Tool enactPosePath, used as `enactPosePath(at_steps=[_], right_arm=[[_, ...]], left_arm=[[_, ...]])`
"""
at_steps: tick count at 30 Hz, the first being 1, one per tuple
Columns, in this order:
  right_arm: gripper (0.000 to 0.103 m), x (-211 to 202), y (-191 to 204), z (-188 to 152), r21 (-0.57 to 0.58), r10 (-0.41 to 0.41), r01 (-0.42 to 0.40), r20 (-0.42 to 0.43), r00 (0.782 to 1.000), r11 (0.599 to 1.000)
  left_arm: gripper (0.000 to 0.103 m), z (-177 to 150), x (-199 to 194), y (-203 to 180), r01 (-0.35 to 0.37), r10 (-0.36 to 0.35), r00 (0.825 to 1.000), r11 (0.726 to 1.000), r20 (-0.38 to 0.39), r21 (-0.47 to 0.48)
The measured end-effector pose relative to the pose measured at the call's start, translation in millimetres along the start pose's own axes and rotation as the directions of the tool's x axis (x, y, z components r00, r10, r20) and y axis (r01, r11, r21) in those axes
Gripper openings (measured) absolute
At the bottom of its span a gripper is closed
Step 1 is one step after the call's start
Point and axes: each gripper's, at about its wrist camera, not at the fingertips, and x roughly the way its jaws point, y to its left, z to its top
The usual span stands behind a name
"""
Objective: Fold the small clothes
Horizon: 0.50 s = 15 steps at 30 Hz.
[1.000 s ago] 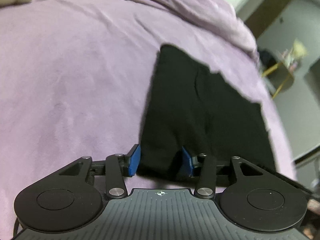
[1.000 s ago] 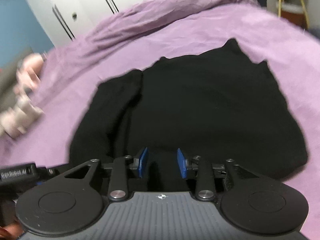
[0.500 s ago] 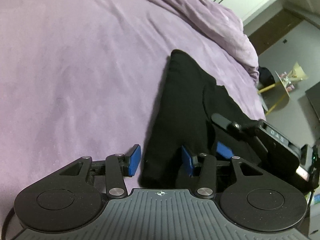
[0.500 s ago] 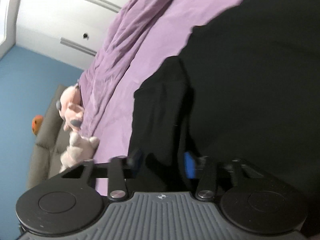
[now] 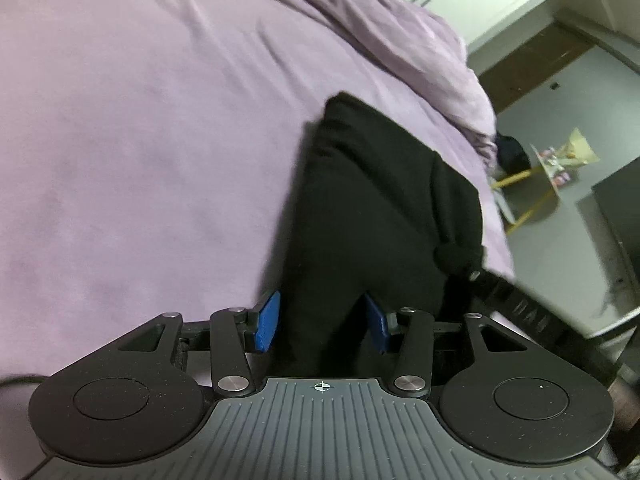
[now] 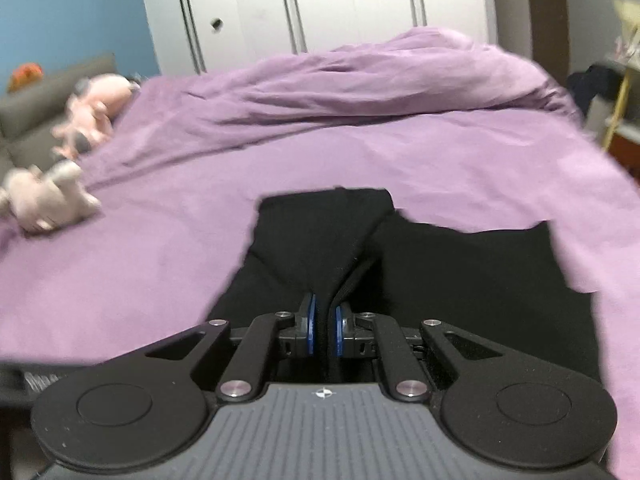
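Observation:
A black garment (image 5: 368, 200) lies on the purple bedcover (image 5: 140, 140). My left gripper (image 5: 322, 322) straddles its near end. Its jaws are opening, and the cloth lies between the blue pads (image 5: 268, 320) without being pinched. In the right wrist view the garment (image 6: 320, 240) rises in a ridge to my right gripper (image 6: 324, 330), which is shut on a fold of it. The left wrist view shows the right gripper (image 5: 472, 272) at the garment's right side, with a bunch of cloth in its tip.
A bunched purple duvet (image 6: 360, 84) runs along the far side of the bed. Pink plush toys (image 6: 52, 196) lie at the left by a grey sofa (image 6: 40, 96). White wardrobe doors (image 6: 320, 8) stand behind. A small table with yellow legs (image 5: 552, 168) stands off the bed's right edge.
My right gripper has closed on a fold of the garment, rolled level and lifted it. The garment is now drawn narrower, and the left gripper has shifted along its edge.

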Motion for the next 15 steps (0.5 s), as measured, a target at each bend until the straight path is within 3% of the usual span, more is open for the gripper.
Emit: enactPosePath(at_steps=[2, 4, 5, 6, 9, 11, 13, 15], right_arm=[[0.009, 7.1, -20.8, -7.5, 0.004, -0.08, 0.08, -0.05, 0.996, 0.997], [0.009, 19.9, -50.8, -18.2, 0.061, -0.133, 0.142, -0.139, 0.981, 0.988], [0.01, 21.4, -66.0, -23.7, 0.122, -0.082, 0.102, -0.158, 0.984, 0.987], [0.01, 16.7, -81.2, -27.3, 0.204, -0.013, 0.038, -0.125, 0.992, 0.978], [0.018, 9.5, -107.0, -31.3, 0.344, 0.121, -0.085, -0.085, 0.989, 0.935], [0.029, 9.1, -112.0, -33.8, 0.39, 0.169, -0.133, -0.06, 0.984, 0.911], [0.034, 9.8, -113.5, -37.7, 0.441, 0.213, -0.174, -0.04, 0.976, 0.88], [0.036, 13.5, -108.2, -38.7, 0.467, 0.222, -0.181, -0.032, 0.975, 0.866]], left_arm=[[0.055, -2.1, 12.1, -11.9, 0.026, -0.026, 0.999, 1.0, -0.035, 0.011], [0.055, -5.6, 19.3, -20.6, 0.106, -0.103, 0.991, 0.994, -0.084, 0.032], [0.055, -8.6, 19.7, -21.3, 0.157, -0.154, 0.983, 0.987, -0.096, 0.024], [0.055, -11.8, 17.9, -20.7, 0.17, -0.168, 0.981, 0.985, -0.093, 0.018], [0.052, -15.4, 5.7, -15.4, 0.086, -0.084, 0.996, 0.995, -0.036, 0.059], [0.053, -16.1, 0.5, -11.1, 0.012, -0.012, 1.0, 0.997, -0.005, 0.074], [0.053, -14.5, 4.6, -7.4, -0.066, 0.068, 0.997, 0.995, -0.019, 0.08], [0.053, -16.6, 8.6, -3.9, -0.081, 0.084, 0.996, 0.994, -0.042, 0.077]])
